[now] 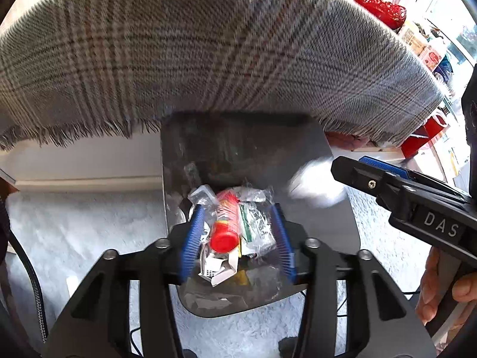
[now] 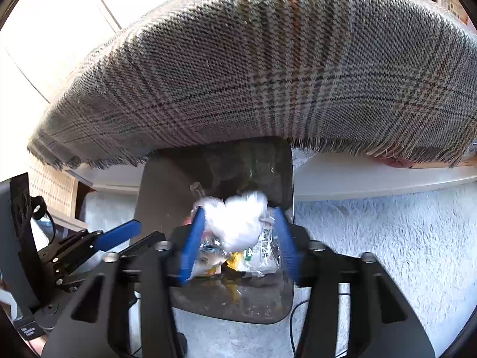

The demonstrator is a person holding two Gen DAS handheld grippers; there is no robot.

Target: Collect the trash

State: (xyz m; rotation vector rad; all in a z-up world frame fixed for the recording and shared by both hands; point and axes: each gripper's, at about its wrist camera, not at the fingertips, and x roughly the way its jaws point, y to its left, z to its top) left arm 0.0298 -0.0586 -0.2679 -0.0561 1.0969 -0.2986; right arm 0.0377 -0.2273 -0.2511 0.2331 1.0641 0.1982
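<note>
Both grippers, left [image 1: 238, 238] and right [image 2: 238, 244], hang spread over the dark bin [image 1: 337, 232], pinching nothing. Below the plaid blanket [image 1: 208, 53], white crumpled trash [image 2: 235, 220] and a red-capped tube [image 1: 225, 229] sit inside the bin.

Plaid cloth [image 1: 208, 59]: grey woven check with rust and dark lines, frayed fringe along its near edge, draped over the far side.
Carpet [image 2: 387, 253]: pale shaggy pile, covering the floor.
Red ornament [image 1: 381, 9]: glossy, far right.
Red box [image 1: 423, 137]: right, under the cloth's edge.
Cable [image 1: 32, 283]: black braided, near left.
</note>
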